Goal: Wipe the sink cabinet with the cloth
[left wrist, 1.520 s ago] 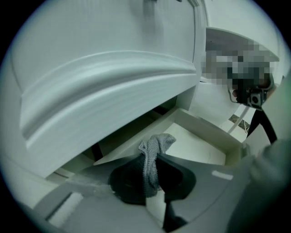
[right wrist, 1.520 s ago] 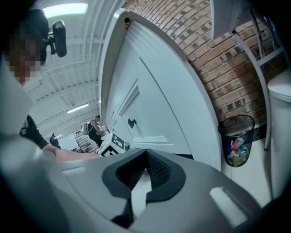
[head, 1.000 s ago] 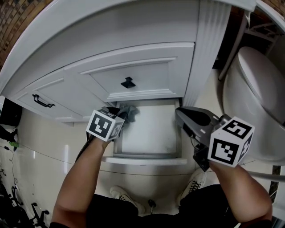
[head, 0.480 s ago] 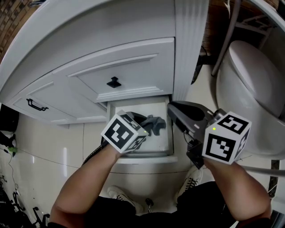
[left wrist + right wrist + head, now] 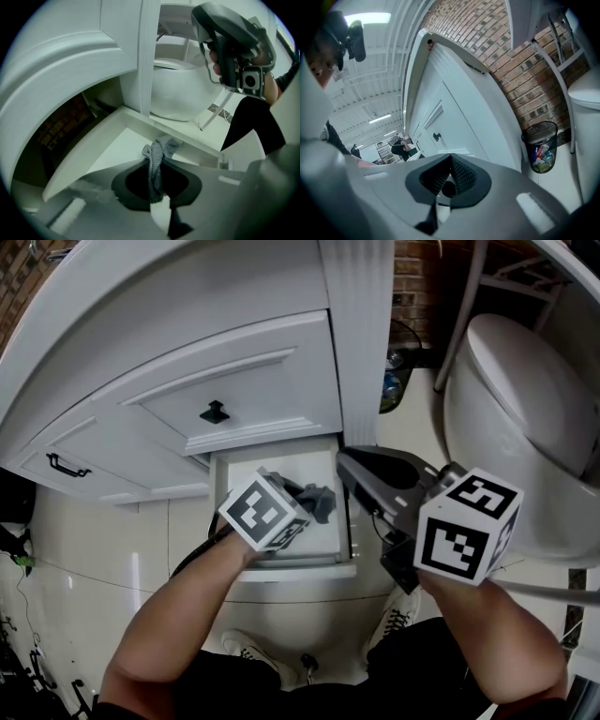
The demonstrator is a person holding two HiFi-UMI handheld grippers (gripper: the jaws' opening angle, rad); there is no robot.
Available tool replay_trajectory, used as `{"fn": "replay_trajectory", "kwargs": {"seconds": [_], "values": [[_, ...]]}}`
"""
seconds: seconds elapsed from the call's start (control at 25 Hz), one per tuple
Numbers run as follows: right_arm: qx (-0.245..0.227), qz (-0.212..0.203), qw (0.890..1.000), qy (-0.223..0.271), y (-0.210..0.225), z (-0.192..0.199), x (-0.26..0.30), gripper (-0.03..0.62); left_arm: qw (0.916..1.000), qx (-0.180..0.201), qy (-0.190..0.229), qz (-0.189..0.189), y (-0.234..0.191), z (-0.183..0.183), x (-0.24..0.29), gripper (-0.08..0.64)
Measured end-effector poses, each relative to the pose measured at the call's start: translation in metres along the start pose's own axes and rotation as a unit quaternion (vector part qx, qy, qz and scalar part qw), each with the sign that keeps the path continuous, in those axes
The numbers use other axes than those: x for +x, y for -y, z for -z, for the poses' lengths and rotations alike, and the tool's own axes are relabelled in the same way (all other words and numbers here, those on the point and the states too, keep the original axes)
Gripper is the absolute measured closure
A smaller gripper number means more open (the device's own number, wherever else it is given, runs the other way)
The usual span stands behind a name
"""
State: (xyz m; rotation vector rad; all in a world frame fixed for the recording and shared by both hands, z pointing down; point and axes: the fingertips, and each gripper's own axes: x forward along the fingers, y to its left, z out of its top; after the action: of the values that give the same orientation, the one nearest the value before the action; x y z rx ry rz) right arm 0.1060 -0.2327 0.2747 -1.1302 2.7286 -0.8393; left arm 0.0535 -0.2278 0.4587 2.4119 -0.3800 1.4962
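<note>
Left tool (image 5: 156, 165): jaws clamped on a grey cloth (image 5: 164, 145), which sits at frame centre in the head view, inside the open bottom drawer (image 5: 281, 465) of the white sink cabinet (image 5: 234, 390). Right tool (image 5: 450, 164): jaws together with nothing between them, centre right, just beside the drawer.

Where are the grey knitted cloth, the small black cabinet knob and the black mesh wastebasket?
Grey knitted cloth (image 5: 155, 166): left gripper view, its bunched middle.
Small black cabinet knob (image 5: 214, 412): head view, its centre.
Black mesh wastebasket (image 5: 540, 149): right gripper view, its front wall.
</note>
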Motion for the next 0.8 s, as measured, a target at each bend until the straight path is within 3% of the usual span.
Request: {"fn": "replay_trajectory", "kwargs": {"seconds": [0.8], "values": [[-0.017,-0.012,0.999,-0.029,-0.018,0.013,0.029,0.586,0.9937,-0.067,-0.032,-0.084,-0.069,0.096,-0.068,0.522]]}}
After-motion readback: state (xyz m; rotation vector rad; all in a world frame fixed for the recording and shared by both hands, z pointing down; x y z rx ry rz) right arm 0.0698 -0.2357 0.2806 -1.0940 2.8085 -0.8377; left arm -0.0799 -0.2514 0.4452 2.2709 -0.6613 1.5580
